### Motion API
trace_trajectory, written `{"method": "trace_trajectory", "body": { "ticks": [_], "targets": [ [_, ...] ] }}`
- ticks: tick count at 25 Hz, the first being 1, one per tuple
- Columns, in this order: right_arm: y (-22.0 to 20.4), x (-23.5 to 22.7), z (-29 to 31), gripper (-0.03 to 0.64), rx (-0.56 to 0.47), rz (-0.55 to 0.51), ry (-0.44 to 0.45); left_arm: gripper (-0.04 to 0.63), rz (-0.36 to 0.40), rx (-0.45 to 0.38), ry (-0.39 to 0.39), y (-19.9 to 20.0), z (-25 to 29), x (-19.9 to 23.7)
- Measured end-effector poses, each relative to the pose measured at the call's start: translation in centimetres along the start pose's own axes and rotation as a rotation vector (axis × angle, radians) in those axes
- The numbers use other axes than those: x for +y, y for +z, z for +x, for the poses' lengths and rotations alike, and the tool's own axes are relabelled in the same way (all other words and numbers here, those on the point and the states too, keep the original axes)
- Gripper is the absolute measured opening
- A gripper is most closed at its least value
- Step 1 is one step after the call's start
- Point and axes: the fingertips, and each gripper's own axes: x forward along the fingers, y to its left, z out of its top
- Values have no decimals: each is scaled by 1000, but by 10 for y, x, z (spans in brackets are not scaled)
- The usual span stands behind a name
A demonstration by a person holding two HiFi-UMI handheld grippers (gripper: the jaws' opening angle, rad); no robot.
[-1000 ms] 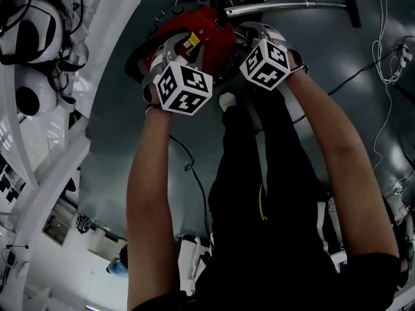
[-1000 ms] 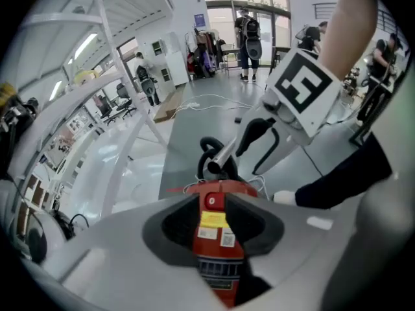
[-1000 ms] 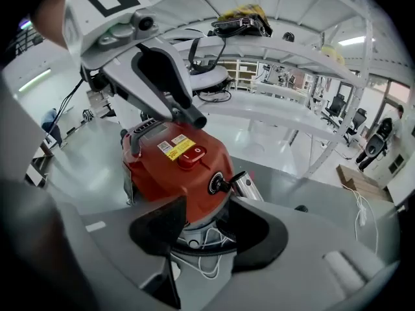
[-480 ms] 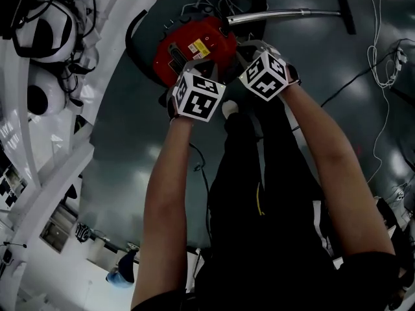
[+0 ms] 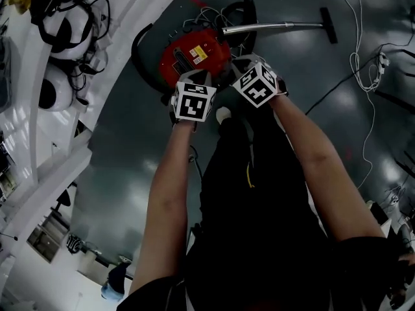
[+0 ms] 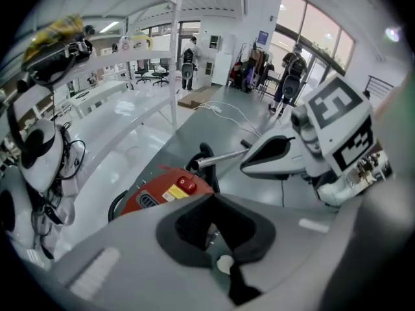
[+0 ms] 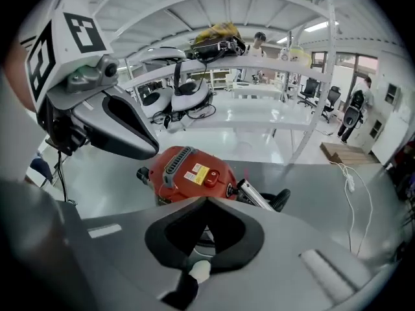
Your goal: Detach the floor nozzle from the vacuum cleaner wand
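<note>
A red canister vacuum cleaner (image 5: 193,56) lies on the grey floor. Its metal wand (image 5: 272,26) runs right to the black floor nozzle (image 5: 329,16), which sits on the wand's end. My left gripper (image 5: 194,78) and right gripper (image 5: 245,65) hang side by side above the canister's near side, touching nothing. In the left gripper view the left gripper (image 6: 211,195) is shut and empty, with the canister (image 6: 162,193) and wand (image 6: 224,159) beyond it. In the right gripper view the right gripper (image 7: 206,198) is also shut and empty above the canister (image 7: 191,168).
White shelving with headsets (image 5: 58,28) lines the left side. A black hose (image 5: 146,50) curls round the canister. Loose cables (image 5: 363,63) trail over the floor on the right. My legs in black trousers (image 5: 253,173) stand just behind the grippers. People (image 6: 188,56) stand far off.
Both grippers have lifted off the red canister and drawn back toward me. The left gripper has rolled. More of the canister now shows beyond them.
</note>
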Motion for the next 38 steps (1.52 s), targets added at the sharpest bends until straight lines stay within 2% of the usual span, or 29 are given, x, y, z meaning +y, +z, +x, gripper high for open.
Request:
{"method": "trace_trajectory", "body": {
  "ticks": [4, 7, 10, 14, 21, 26, 38],
  "targets": [
    [13, 10, -33, -3, -21, 43, -28, 9, -113, -54, 11, 7, -30, -5],
    [22, 17, -61, -3, -44, 123, -57, 9, -192, -110, 20, 15, -56, -12],
    [31, 17, -84, -3, -78, 209, -81, 9, -213, -141, 18, 20, -72, -24],
    [43, 19, -109, -3, -124, 269, -95, 9, -225, -166, 19, 25, -89, -36],
    [53, 17, -134, -3, -151, 330, -127, 9, -332, -222, 42, 36, -108, -33],
    [61, 18, -146, -4, -185, 322, -168, 9, -340, -260, 67, 36, -118, -34],
    [66, 31, -144, -3, -203, 321, -153, 9, -366, -256, 65, 20, -121, -42]
  ]
}}
